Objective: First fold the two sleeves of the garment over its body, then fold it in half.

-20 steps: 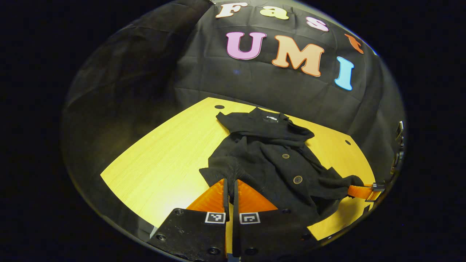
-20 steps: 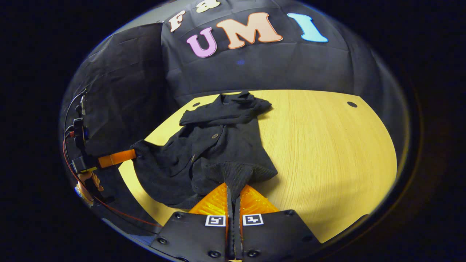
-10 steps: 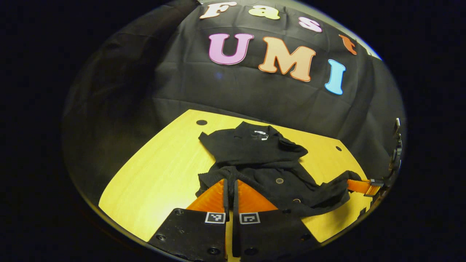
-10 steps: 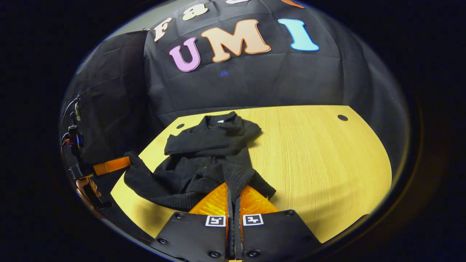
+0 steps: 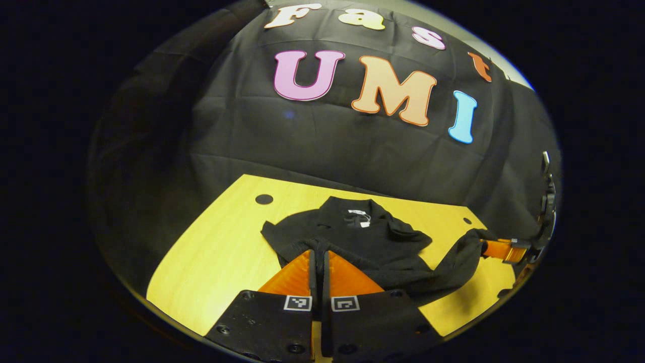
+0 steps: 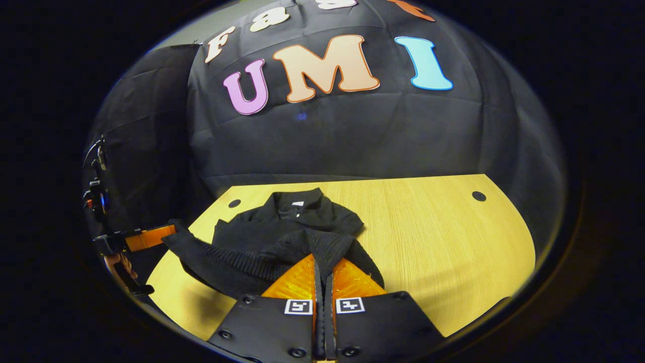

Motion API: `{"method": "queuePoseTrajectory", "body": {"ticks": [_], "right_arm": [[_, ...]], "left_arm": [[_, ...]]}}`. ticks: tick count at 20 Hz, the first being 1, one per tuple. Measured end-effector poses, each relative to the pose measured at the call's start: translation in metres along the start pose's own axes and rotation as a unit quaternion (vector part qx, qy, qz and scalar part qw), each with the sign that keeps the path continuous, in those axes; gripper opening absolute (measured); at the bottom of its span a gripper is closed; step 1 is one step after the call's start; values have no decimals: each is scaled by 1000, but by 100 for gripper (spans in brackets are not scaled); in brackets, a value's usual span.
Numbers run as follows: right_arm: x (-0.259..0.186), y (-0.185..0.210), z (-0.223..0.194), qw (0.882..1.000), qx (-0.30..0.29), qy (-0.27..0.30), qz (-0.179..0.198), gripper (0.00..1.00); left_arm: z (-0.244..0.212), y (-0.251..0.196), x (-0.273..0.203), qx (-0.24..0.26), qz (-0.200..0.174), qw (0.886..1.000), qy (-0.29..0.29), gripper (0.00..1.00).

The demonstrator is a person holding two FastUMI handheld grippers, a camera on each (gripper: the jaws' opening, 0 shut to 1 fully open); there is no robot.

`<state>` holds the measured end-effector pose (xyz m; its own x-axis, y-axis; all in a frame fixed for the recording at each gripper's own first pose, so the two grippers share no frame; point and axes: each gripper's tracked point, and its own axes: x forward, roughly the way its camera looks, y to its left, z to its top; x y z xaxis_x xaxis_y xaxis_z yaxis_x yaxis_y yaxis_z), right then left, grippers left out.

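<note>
The black knit cardigan (image 5: 352, 242) lies on the yellow wood-grain surface (image 5: 221, 252), collar toward the booth wall, long axis running away from both tools. The left tool (image 5: 318, 254) is clenched on one ribbed hem corner, and the right tool (image 6: 322, 262) is clamped on the other. The hem hangs between them, lifted over the body, so the half-fold likely turns on carrying it forward toward the collar (image 6: 297, 201). The fabric looks soft, limp and rumpled.
</note>
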<state>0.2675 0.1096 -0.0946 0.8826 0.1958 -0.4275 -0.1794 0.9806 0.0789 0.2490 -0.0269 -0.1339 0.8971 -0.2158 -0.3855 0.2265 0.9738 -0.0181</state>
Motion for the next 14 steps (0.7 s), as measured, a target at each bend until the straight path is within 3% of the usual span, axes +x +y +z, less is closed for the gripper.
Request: {"method": "queuePoseTrajectory", "body": {"ticks": [7, 14], "right_arm": [[48, 0, 49, 999, 0, -25, -20, 2], [102, -16, 76, 999, 15, -25, -33, 2]], "left_arm": [[36, 2, 60, 12, -25, 999, -24, 0], [51, 18, 117, 16, -22, 999, -29, 0]]}}
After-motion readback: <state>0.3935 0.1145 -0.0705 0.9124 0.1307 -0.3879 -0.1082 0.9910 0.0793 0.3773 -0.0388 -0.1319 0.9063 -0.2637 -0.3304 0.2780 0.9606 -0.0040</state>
